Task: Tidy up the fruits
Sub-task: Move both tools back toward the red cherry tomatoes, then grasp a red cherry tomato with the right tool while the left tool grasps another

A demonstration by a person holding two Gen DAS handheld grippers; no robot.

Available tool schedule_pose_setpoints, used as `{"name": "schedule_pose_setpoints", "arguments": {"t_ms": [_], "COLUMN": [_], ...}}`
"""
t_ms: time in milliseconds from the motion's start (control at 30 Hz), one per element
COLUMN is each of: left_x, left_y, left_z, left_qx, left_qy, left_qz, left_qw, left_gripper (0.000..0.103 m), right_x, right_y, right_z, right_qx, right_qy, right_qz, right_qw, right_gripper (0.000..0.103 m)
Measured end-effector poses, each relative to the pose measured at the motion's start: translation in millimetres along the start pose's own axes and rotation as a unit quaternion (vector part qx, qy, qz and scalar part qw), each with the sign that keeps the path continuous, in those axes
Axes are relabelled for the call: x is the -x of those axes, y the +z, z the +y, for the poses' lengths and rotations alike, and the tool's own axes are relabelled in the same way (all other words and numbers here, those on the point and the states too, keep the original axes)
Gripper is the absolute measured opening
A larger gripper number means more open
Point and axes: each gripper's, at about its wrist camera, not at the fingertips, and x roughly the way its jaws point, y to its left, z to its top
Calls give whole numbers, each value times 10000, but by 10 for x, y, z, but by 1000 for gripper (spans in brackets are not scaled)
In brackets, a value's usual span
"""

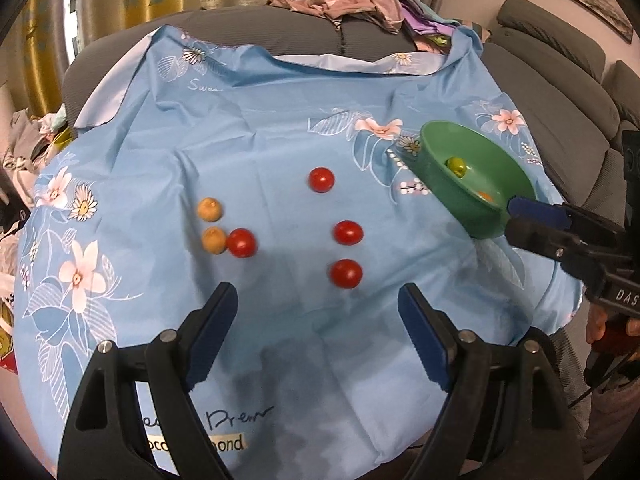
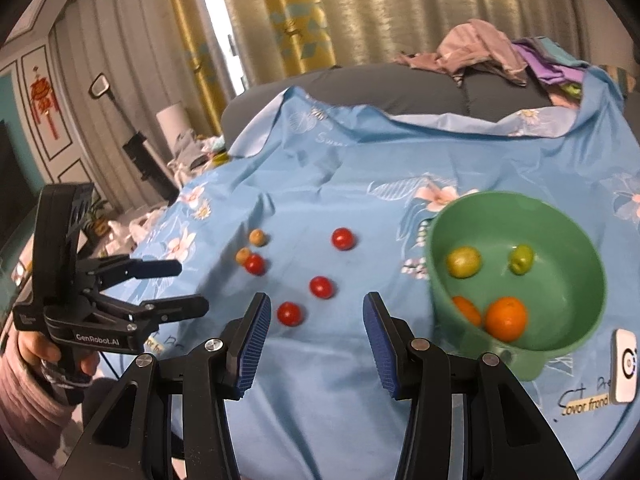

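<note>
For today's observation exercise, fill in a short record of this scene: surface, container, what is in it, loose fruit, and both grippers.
surface: blue floral cloth
container: green bowl, on the cloth's right side
in bowl: two oranges, two green fruits
loose fruit: four red tomatoes, two tan fruits
left gripper: open, empty
right gripper: open, empty, beside the bowl

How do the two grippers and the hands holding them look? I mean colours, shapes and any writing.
The left gripper and the right gripper are black plastic, with silver pivot pins and blue ribbed pads on two fingers. The left body carries white "GenRobot.AI" lettering and a thin black cable. The left hand is bare with a pinkish sleeve.
</note>
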Motion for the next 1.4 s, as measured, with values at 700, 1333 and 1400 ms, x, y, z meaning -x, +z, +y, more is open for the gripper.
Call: {"name": "schedule_pose_setpoints", "arguments": {"t_ms": [700,1333,1400], "left_x": [-408,-1059,-1080], "left_y": [-82,71,60], "left_z": [6,-156,-155], "left_qx": [-55,-202,-215], "left_qy": [-489,-568,-551], "left_qz": [317,777,798], "left_qw": [9983,9951,9950], "left_gripper": [81,37,34], "right_x": [-755,-1412,-1459], "right_y": [-6,76,82], "right_z": [14,-197,-183], "right_qx": [-134,-369,-322], "right_qy": [110,429,456], "right_qz": [759,1231,1280], "right_qw": [9970,9908,9902], "right_gripper": [49,49,49]}}
